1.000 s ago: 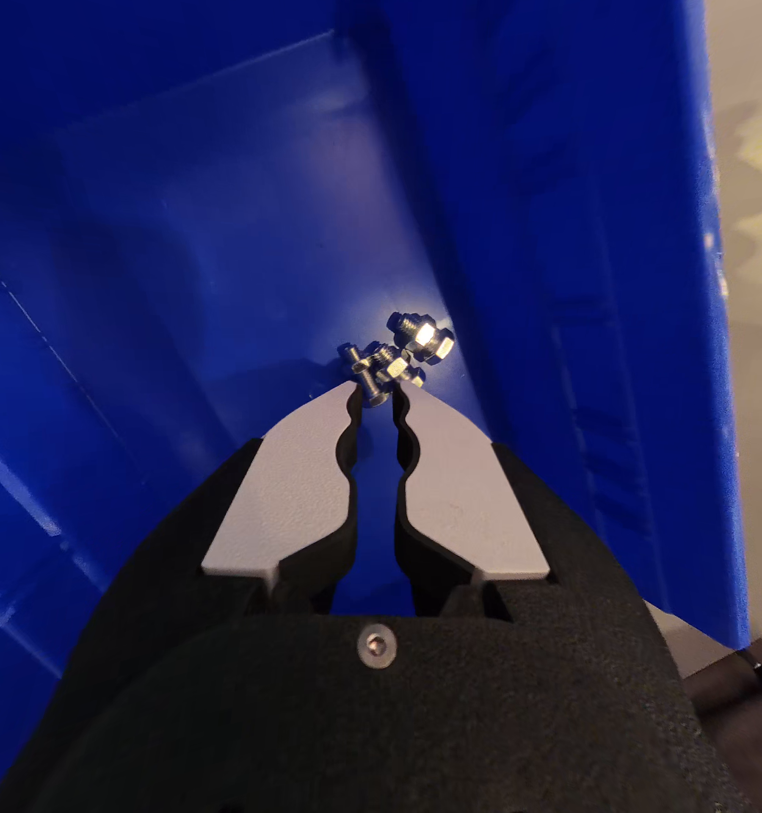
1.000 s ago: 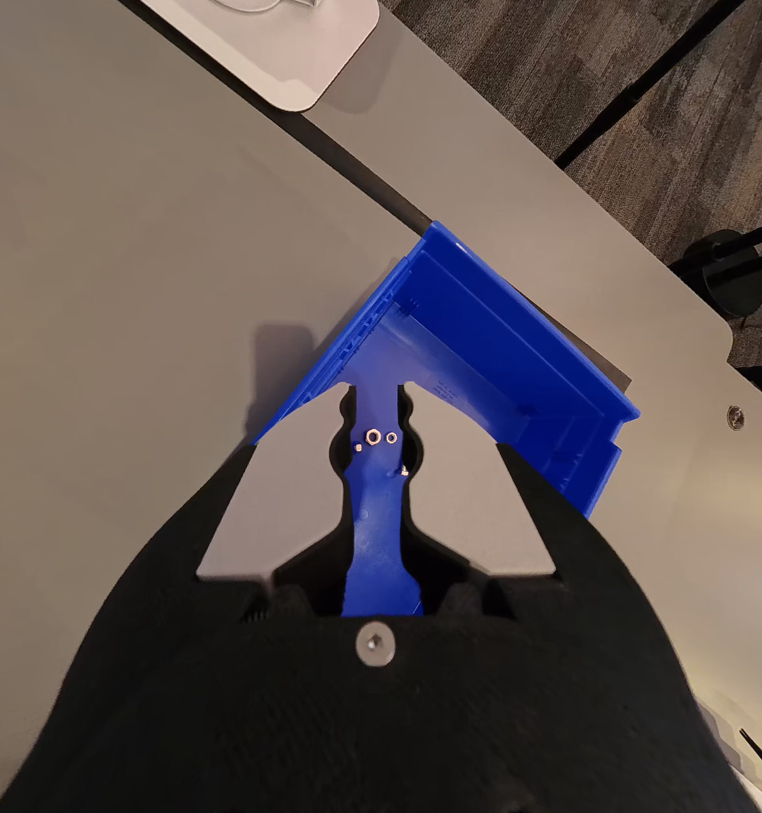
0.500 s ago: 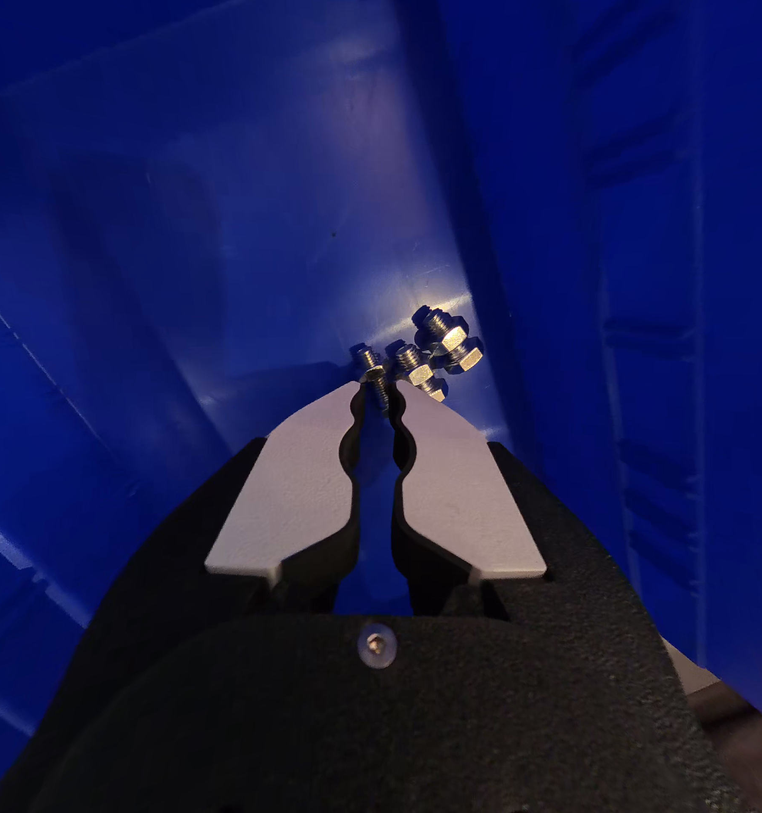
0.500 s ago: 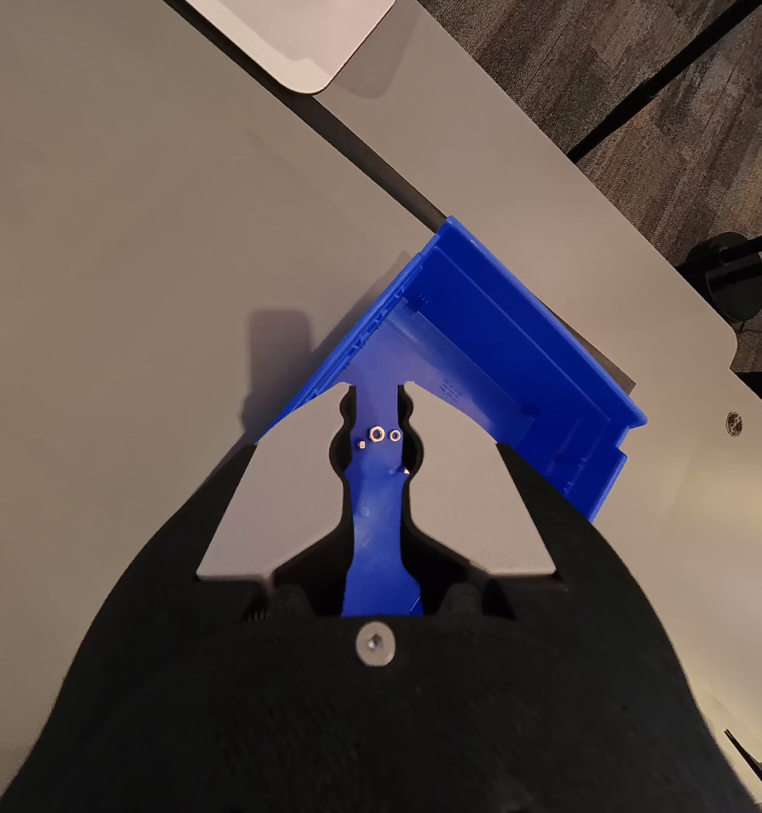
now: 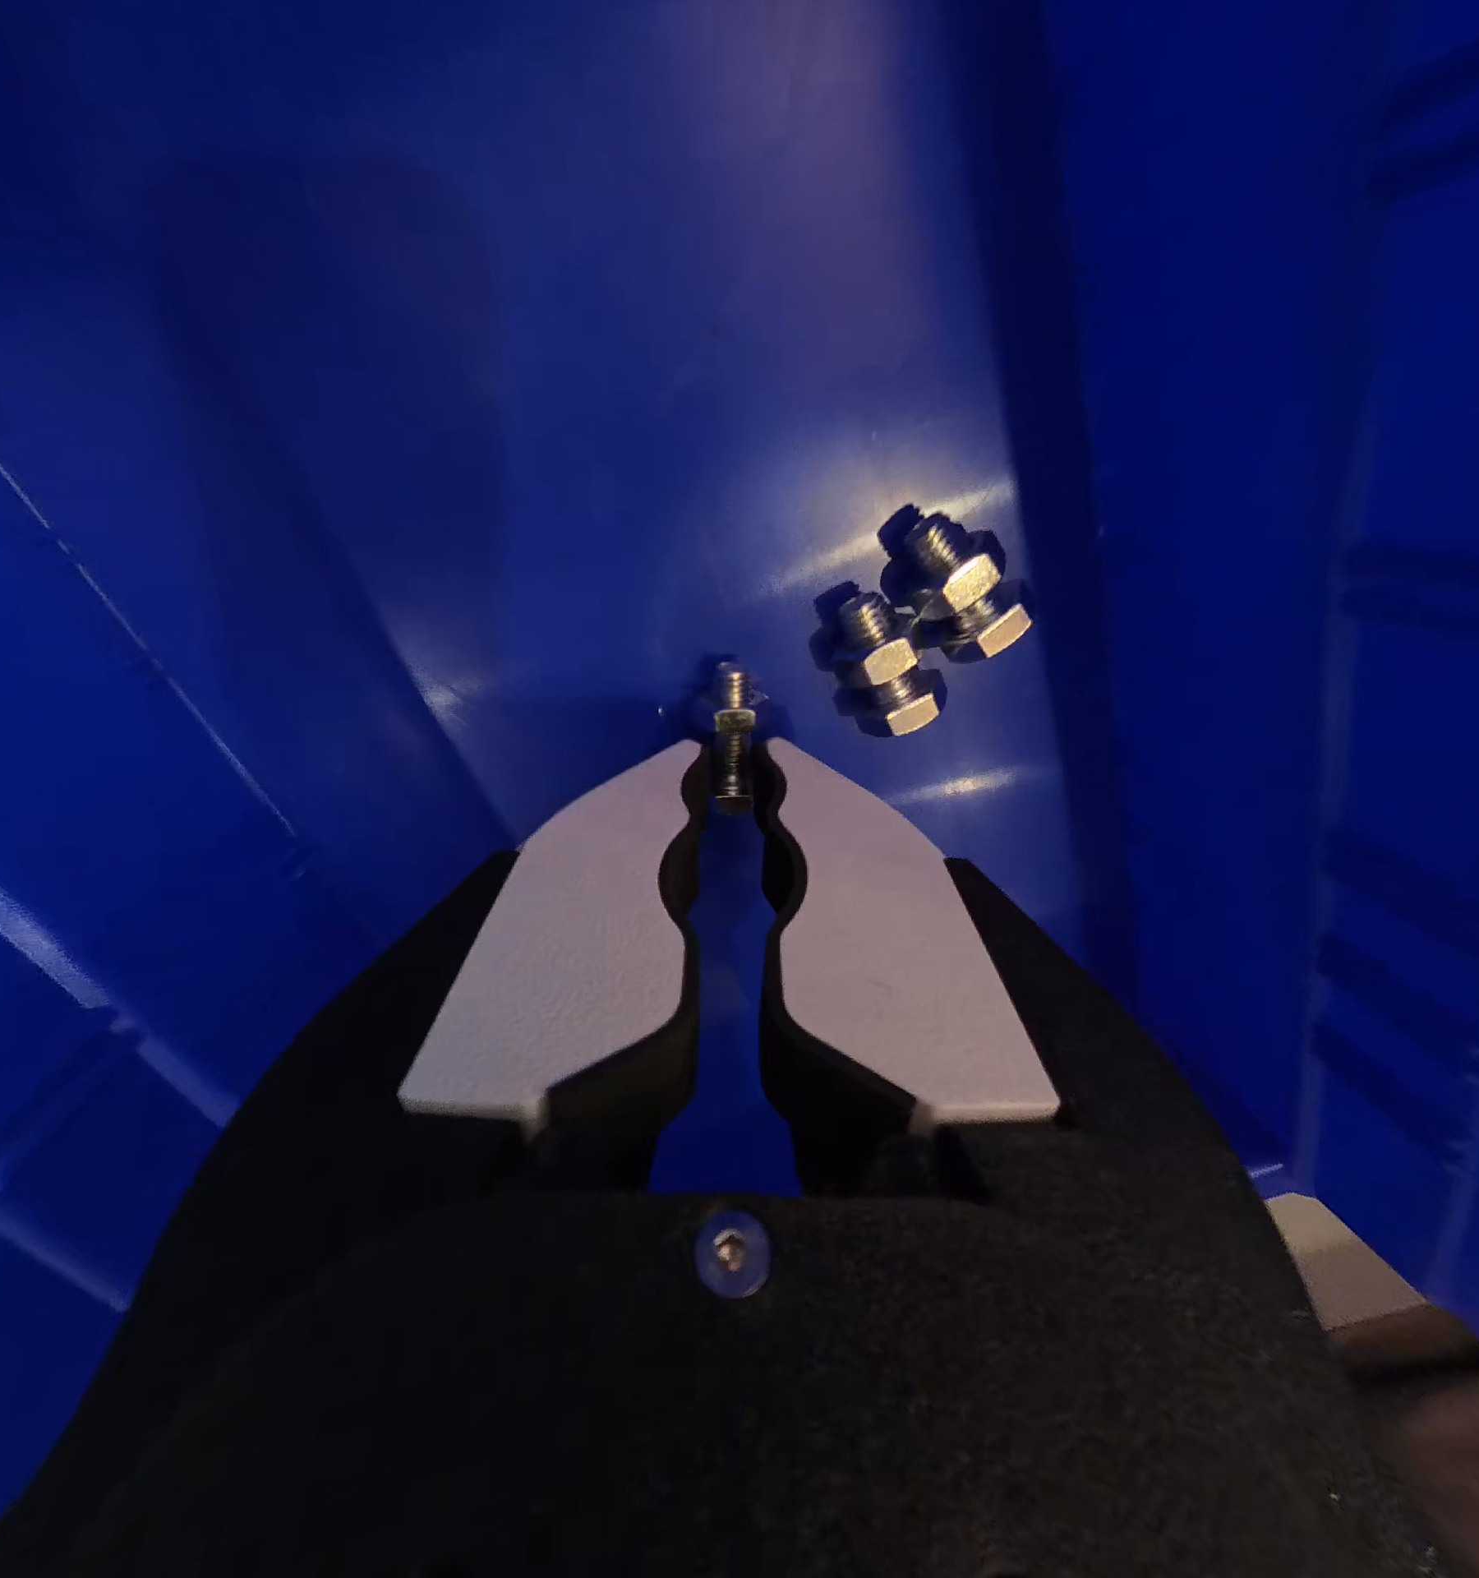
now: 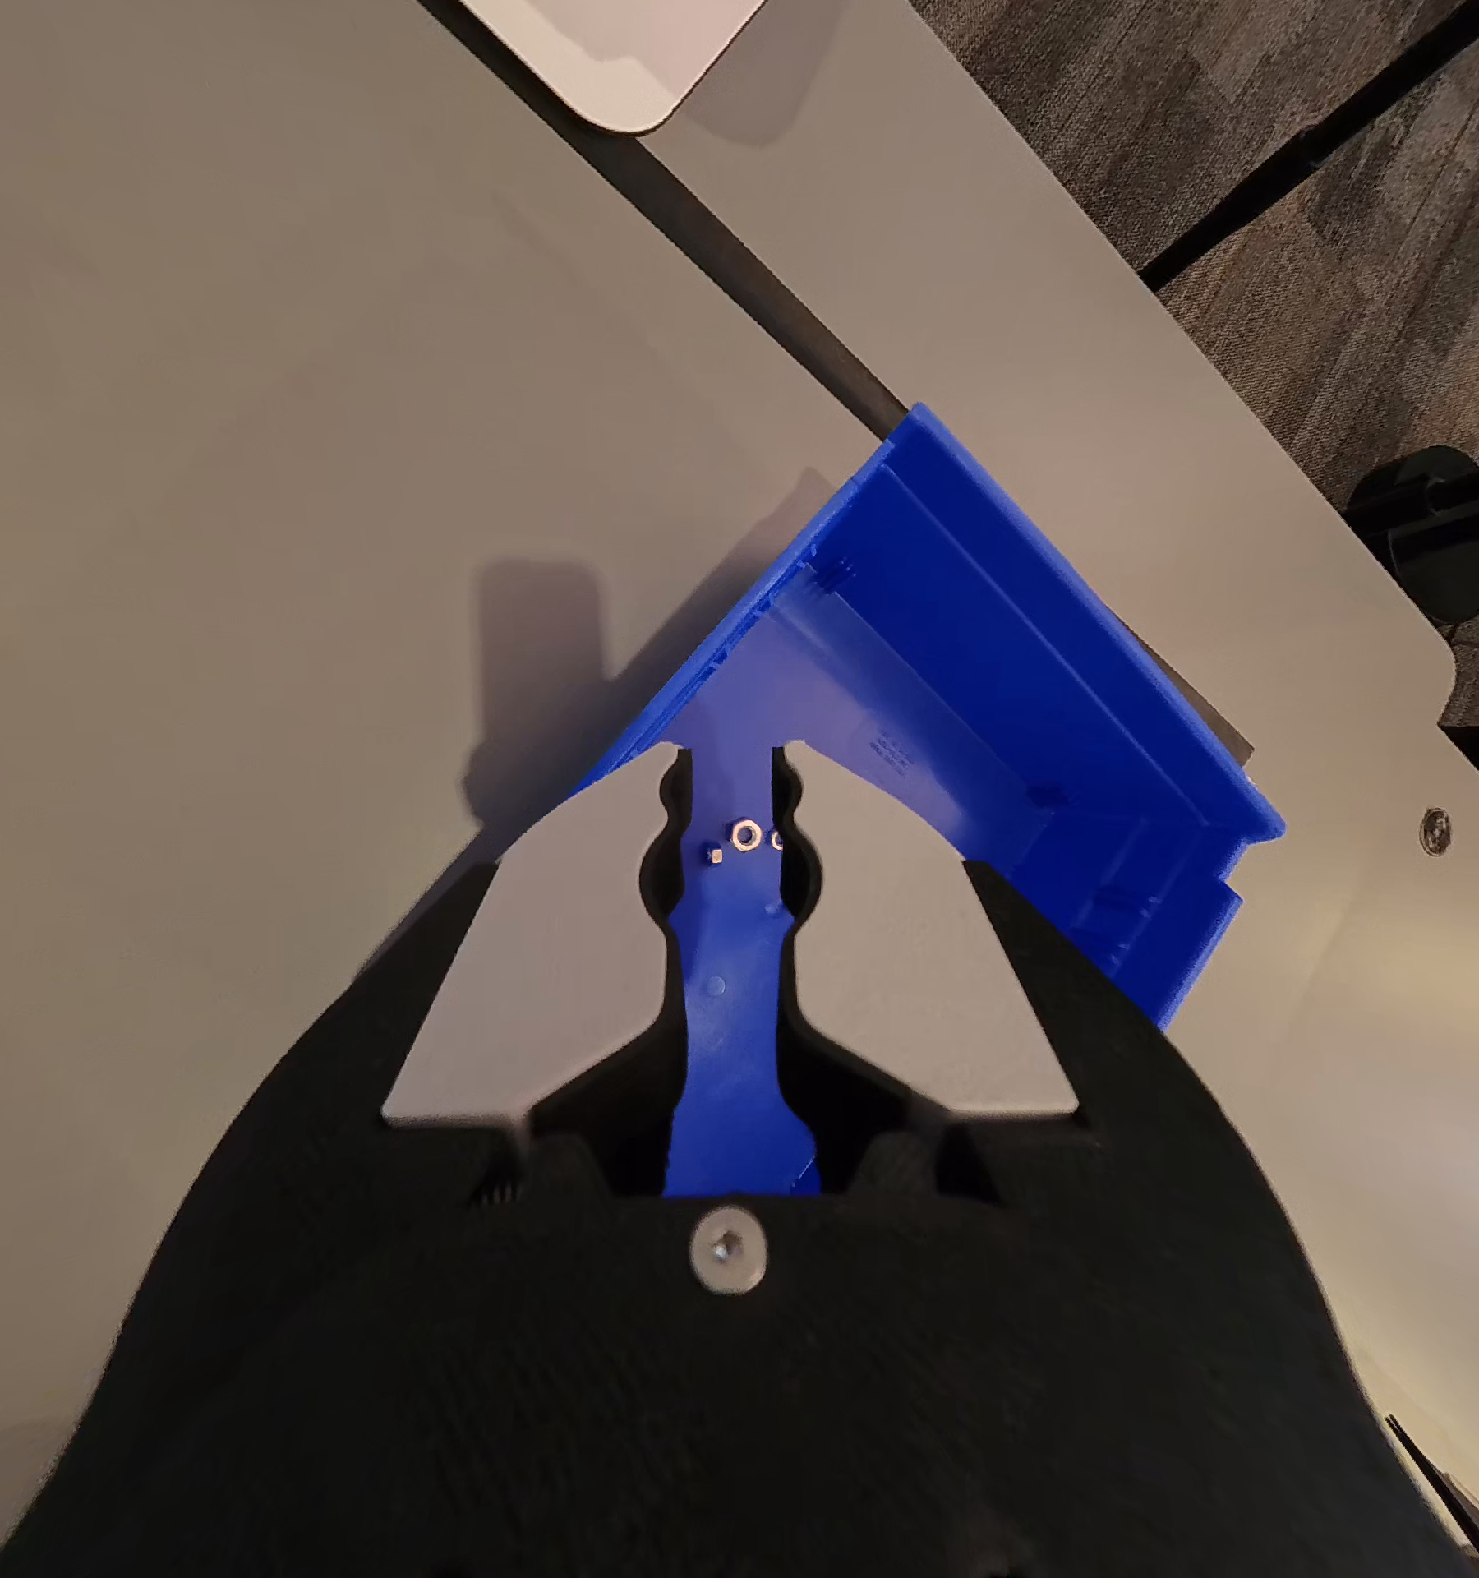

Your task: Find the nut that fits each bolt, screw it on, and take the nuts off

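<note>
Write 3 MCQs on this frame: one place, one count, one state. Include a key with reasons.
1. Where are the two larger bolts lying?
A. On the grey table
B. Inside the blue bin
C. In the right gripper

2. How many bolts show in the left wrist view?
A. One
B. Three
C. Five

3. What is the left gripper doing?
A. Shut on the small bolt
B. Open, holding nothing
C. Shut on the bin wall

Key: B, the pair rests on the floor of the blue bin. B, the small bolt plus the two larger ones. A, the fingertips close around the small bolt's shank.
</note>
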Demonstrator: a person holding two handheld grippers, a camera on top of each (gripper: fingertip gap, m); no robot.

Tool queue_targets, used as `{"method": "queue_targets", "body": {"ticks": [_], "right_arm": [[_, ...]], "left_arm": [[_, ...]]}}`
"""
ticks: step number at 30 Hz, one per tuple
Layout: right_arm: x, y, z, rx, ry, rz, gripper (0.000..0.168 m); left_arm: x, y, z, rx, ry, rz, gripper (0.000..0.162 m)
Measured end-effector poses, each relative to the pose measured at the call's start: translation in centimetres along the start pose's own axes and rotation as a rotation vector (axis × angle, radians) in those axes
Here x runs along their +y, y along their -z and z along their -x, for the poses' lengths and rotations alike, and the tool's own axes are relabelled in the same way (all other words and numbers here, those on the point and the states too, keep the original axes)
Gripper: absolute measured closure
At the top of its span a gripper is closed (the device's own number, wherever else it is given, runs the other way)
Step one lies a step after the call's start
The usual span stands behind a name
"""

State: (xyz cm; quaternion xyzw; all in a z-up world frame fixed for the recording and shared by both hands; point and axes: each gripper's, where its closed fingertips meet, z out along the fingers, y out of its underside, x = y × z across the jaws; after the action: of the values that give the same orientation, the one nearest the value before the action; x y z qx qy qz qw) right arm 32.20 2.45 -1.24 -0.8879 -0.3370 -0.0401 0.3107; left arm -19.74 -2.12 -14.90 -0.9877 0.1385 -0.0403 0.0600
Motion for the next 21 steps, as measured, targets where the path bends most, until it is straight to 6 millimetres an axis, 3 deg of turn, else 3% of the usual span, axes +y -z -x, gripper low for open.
{"method": "queue_targets", "body": {"ticks": [6, 9, 11, 12, 14, 16, 19, 21], "right_arm": [[-0.1, -0.1, 0.2, 0.003, 0.013, 0.004, 0.149], [-0.5, 0.3, 0.0, 0.030, 0.019, -0.015, 0.151], [-1.4, 1.4, -0.4, 0.088, 0.036, -0.062, 0.155], [-2.3, 2.3, -0.5, 0.122, 0.051, -0.110, 0.155], [-4.9, 4.5, 0.5, 0.143, 0.082, -0.264, 0.155], [-8.0, 7.2, 3.6, 0.051, 0.129, -0.488, 0.154], [-11.7, 12.0, 11.1, -0.283, 0.201, -0.836, 0.153], [-12.5, 14.9, 15.6, -0.533, 0.239, -0.997, 0.153]], "left_arm": [[-1.1, 0.6, 0.6, -0.032, -0.035, -0.064, 0.154], [-2.9, 4.3, 0.7, -0.007, -0.017, -0.257, 0.154], [-4.9, 8.7, -0.2, 0.034, -0.034, -0.493, 0.154], [-6.0, 11.4, -1.4, 0.079, -0.061, -0.637, 0.155], [-7.3, 16.8, -6.1, 0.238, -0.199, -0.904, 0.155], [-7.1, 20.7, -11.9, 0.419, -0.374, -1.071, 0.155], [-6.1, 23.7, -19.9, 0.650, -0.554, -1.219, 0.155], [-5.3, 23.8, -24.3, 0.786, -0.627, -1.225, 0.155]]}}
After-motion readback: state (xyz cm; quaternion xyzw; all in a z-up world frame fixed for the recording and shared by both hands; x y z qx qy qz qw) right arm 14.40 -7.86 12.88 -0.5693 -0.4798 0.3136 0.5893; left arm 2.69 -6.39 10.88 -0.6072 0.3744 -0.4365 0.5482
